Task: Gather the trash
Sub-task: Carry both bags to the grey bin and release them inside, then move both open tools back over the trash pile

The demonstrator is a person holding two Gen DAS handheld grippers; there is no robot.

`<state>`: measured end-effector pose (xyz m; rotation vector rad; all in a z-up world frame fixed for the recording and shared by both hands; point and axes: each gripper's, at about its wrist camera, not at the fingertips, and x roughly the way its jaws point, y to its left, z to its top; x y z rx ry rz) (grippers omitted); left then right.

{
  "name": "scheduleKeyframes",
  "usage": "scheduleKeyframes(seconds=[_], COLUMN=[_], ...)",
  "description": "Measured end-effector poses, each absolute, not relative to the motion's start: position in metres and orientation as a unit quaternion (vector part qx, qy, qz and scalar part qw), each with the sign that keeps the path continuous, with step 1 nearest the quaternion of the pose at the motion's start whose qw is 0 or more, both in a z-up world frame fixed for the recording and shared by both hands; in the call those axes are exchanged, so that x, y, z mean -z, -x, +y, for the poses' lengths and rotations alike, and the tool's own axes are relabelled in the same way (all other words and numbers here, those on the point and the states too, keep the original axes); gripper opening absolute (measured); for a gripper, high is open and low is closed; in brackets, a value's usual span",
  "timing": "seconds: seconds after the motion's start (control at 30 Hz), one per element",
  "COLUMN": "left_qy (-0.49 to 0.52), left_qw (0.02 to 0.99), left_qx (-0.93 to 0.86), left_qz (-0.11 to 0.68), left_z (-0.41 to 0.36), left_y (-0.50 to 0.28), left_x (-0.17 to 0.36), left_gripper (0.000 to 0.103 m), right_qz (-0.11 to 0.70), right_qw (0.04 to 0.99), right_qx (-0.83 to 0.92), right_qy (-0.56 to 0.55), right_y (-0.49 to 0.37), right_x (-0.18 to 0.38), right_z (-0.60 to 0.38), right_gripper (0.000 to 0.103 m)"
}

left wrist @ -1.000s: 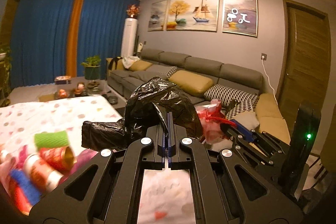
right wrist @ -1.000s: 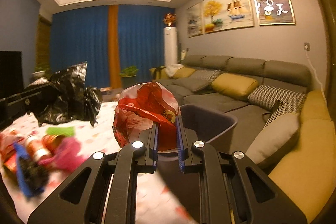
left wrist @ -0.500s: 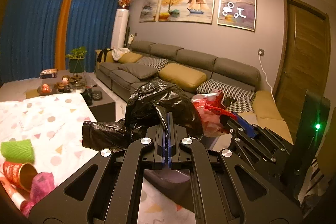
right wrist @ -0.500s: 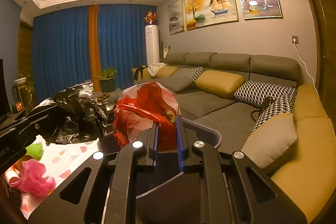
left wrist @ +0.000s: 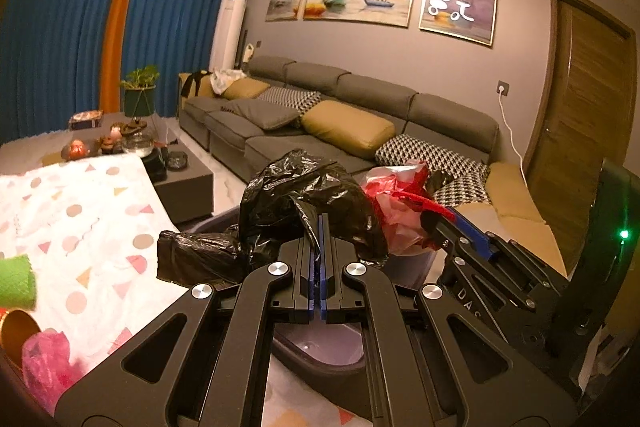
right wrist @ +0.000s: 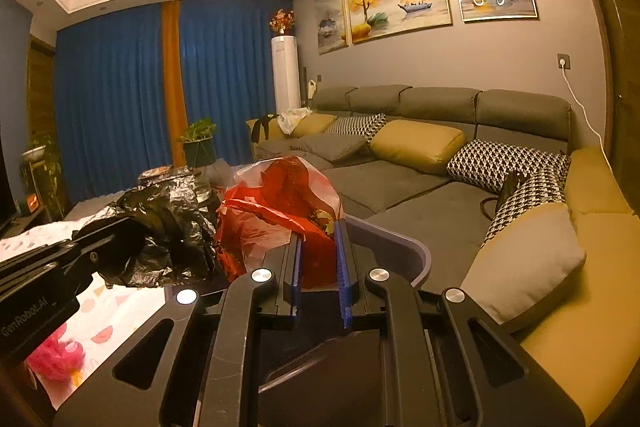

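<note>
My left gripper [left wrist: 322, 223] is shut on a crumpled black plastic bag [left wrist: 296, 203] and holds it in the air over a grey-purple bin [left wrist: 320, 351]. The black bag also shows in the right wrist view [right wrist: 160, 227]. My right gripper [right wrist: 320, 231] is shut on a red and white plastic bag [right wrist: 280, 203], held above the same bin [right wrist: 416, 259]. In the left wrist view the red bag [left wrist: 396, 199] hangs just right of the black one, with the right gripper [left wrist: 436, 215] behind it.
A table with a white patterned cloth [left wrist: 80, 211] lies to the left, with a green roll [left wrist: 16, 279], an orange can [left wrist: 16, 331] and pink trash [left wrist: 48, 359] on it. A long grey sofa [right wrist: 420, 155] runs along the right wall. A dark coffee table [left wrist: 180, 175] stands beyond.
Both grippers have swung right with their bags, away from the table's trash pile, and now hang over the bin. Both stay shut.
</note>
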<state>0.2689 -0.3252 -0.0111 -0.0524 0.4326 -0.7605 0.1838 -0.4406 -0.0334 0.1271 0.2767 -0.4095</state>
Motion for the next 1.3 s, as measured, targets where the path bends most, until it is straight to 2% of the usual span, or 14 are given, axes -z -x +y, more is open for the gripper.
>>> scheduleKeyframes(seconds=[0.53,0.6,0.67,1.0,1.1,1.17,1.3], left_qy=[0.045,0.041,0.048,0.088,0.093,0.090,0.071], left_qw=[0.890,0.895,0.895,0.903,0.914,0.924,0.944], left_qx=[0.385,0.380,0.379,0.357,0.332,0.304,0.255], left_qz=[0.240,0.231,0.232,0.223,0.215,0.214,0.199], left_z=[-0.339,-0.338,-0.334,-0.308,-0.293,-0.280,-0.247], left_y=[-0.295,-0.296,-0.297,-0.291,-0.275,-0.261,-0.222], left_x=[0.025,0.025,0.025,0.013,0.005,0.000,-0.005], left_gripper=[0.002,0.020,0.051,0.071,0.076,0.080,0.083], right_qz=[0.151,0.153,0.156,0.155,0.150,0.143,0.131], right_qw=[0.968,0.968,0.968,0.965,0.965,0.966,0.969], right_qx=[0.187,0.183,0.181,0.201,0.207,0.209,0.205], right_qy=[-0.075,-0.075,-0.078,-0.071,-0.059,-0.052,-0.047], right_y=[-0.199,-0.201,-0.202,-0.190,-0.178,-0.165,-0.135], right_x=[0.041,0.041,0.042,0.034,0.026,0.019,0.012], right_z=[-0.454,-0.456,-0.458,-0.456,-0.448,-0.439,-0.416], right_gripper=[0.020,0.028,0.044,0.048,0.057,0.067,0.074])
